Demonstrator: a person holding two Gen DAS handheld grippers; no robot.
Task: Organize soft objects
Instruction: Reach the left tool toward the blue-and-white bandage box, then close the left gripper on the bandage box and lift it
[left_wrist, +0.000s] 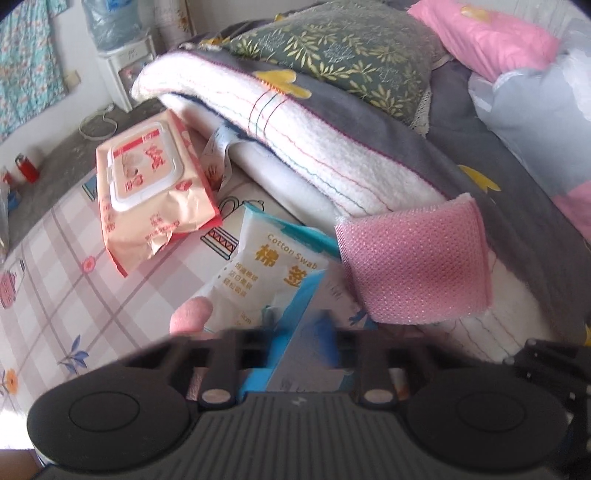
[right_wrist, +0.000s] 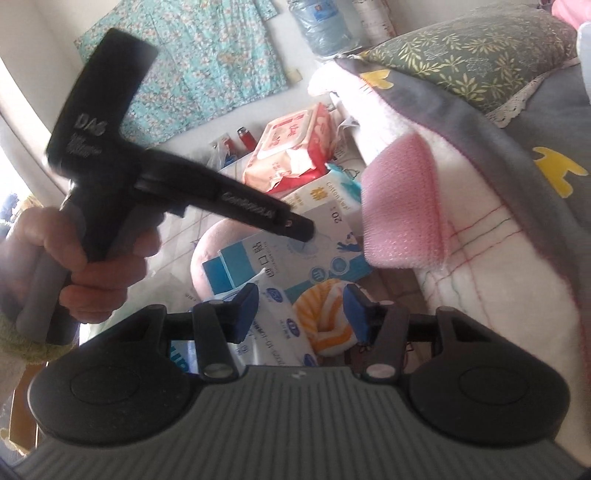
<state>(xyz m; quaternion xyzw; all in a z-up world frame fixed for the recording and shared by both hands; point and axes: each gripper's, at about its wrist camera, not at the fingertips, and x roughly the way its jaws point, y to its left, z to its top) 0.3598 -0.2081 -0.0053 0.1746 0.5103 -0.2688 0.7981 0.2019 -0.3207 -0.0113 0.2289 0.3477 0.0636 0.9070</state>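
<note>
My left gripper (left_wrist: 306, 343) is close over a blue-and-white box (left_wrist: 306, 350) that fills the space between its jaws; the fingertips are hidden, so its grip is unclear. The same box (right_wrist: 295, 254) shows in the right wrist view under the left gripper's tip (right_wrist: 295, 225). A white cotton swab pack (left_wrist: 258, 273) lies beside the box. A pink wet-wipe pack (left_wrist: 147, 192) lies further back. A pink mesh cloth (left_wrist: 413, 266) rests on the folded white blanket (left_wrist: 314, 147). My right gripper (right_wrist: 301, 314) is open above an orange-striped rolled cloth (right_wrist: 325, 317) and a white tissue pack (right_wrist: 280, 332).
A green leaf-patterned pillow (left_wrist: 351, 48) and a pink pillow (left_wrist: 491, 37) lie on the grey bedding (left_wrist: 480, 155). A round pink soft object (right_wrist: 207, 254) sits beside the box. A water dispenser (left_wrist: 122, 55) and red bottles (left_wrist: 27, 168) stand on the floor beyond the checked sheet (left_wrist: 74, 295).
</note>
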